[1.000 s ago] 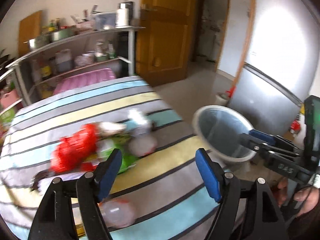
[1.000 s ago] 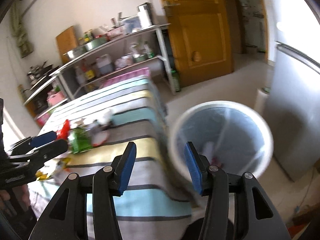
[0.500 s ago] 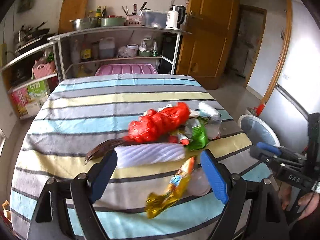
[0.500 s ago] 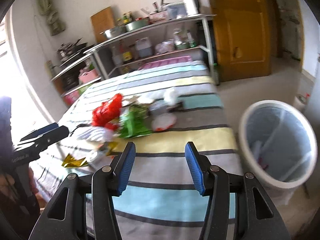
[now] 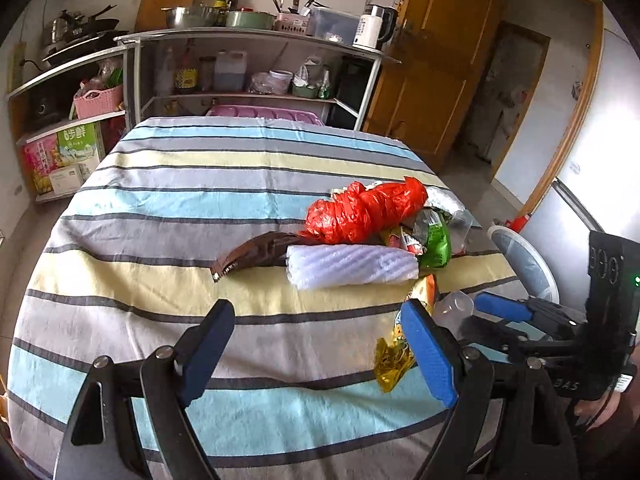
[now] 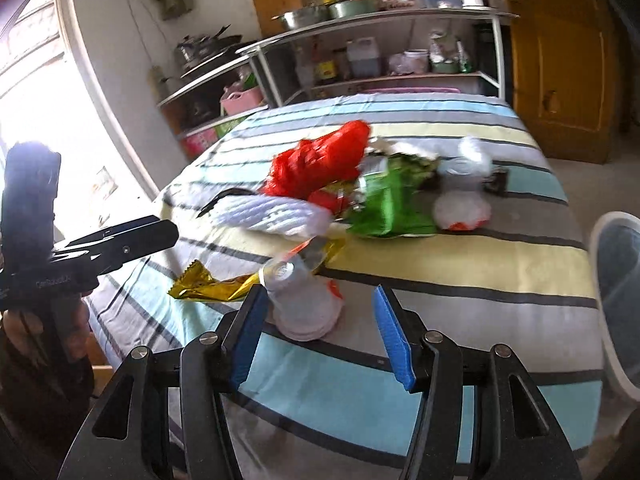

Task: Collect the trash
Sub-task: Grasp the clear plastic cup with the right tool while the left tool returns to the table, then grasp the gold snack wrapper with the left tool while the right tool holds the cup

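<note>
Both grippers hover over the striped surface (image 5: 168, 216) with fingers spread wide and holding nothing. The left gripper (image 5: 320, 354) sits low in its frame, a gold snack wrapper (image 5: 394, 354) beside its right finger. The right gripper (image 6: 320, 334) frames a clear plastic cup (image 6: 304, 300) lying on its side. A red plastic bag (image 5: 366, 210), white foam roll (image 5: 352, 266) and green packet (image 6: 386, 206) lie mid-frame; the white trash bin (image 6: 612, 296) stands at right.

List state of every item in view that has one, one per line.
left gripper: open, empty
right gripper: open, empty
plastic cup: on its side
red bag: crumpled
foam sheet: rolled, lying flat
green wrapper: crumpled
gold wrapper: flat on the cloth
</note>
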The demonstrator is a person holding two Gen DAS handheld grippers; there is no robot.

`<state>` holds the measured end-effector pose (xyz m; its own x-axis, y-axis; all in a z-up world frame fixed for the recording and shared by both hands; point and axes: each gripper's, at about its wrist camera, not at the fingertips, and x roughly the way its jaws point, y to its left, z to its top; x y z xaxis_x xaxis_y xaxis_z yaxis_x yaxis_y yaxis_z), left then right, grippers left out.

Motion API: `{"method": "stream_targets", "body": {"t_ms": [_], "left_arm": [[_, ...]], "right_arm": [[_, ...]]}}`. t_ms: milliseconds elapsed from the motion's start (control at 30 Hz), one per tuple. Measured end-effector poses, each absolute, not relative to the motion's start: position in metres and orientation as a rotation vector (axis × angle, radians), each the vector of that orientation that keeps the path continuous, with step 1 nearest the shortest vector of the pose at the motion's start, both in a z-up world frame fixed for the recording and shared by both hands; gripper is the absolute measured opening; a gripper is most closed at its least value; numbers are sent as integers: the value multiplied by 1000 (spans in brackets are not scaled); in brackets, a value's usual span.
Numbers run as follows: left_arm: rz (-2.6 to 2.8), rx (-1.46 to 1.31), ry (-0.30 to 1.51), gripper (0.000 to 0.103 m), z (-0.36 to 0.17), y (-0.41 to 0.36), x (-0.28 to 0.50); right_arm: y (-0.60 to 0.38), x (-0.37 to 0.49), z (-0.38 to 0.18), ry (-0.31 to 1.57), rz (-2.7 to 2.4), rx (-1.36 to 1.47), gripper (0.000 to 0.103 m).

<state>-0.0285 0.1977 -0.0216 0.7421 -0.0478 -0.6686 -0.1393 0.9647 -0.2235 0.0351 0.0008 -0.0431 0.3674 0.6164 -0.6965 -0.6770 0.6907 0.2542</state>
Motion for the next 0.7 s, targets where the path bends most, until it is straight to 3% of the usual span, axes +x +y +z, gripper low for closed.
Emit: {"method": "stream_targets", "body": {"t_ms": [267,333,400,700], "left_arm": [[-13,-265,729,86,-25,194,-29],[-24,-268,736,86,-27,193,-28],[-35,-267,748,86,-30,191,-26],[-108,-239,790,86,-38,173,-12]], "right_arm": [[16,36,-50,849,817,-124,54],[17,36,-51,842,821,-129,47],[19,37,-51,841,816,-138,33],[1,37,-51,836,778,-94,31]]}}
